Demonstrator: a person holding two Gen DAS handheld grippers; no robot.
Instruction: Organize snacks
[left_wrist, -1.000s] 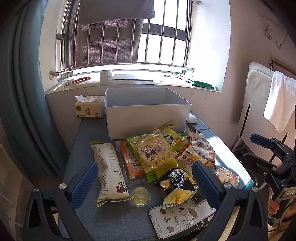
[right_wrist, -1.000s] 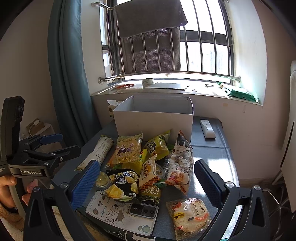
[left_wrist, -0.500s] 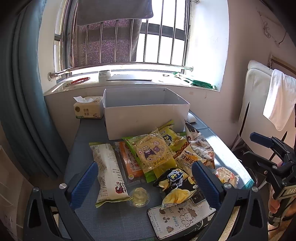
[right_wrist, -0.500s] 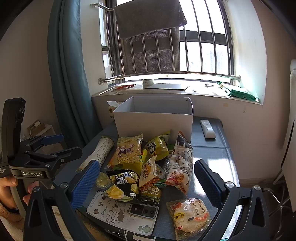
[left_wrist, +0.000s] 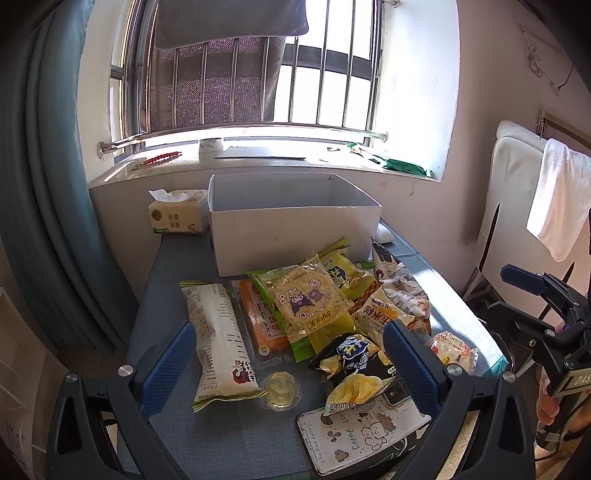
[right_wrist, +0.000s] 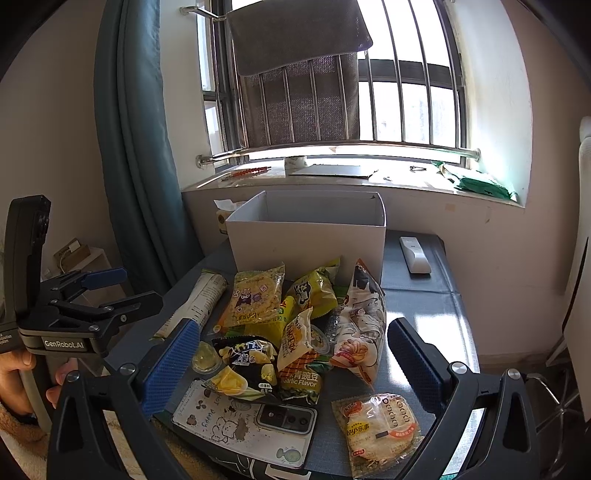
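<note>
**Snack pile waits, both tools empty**

The left hand-held gripper (left_wrist: 288, 365) and right hand-held gripper (right_wrist: 291, 363) both hover wide open, holding nothing. Crinkly foil snack packets (left_wrist: 310, 302) lie heaped on the grey-blue surface (left_wrist: 170, 280) just before the open white cardboard box (left_wrist: 291, 236). They look light, soft and slippery; pinching a sealed edge seems safest, since puffed middles may crush.
</note>
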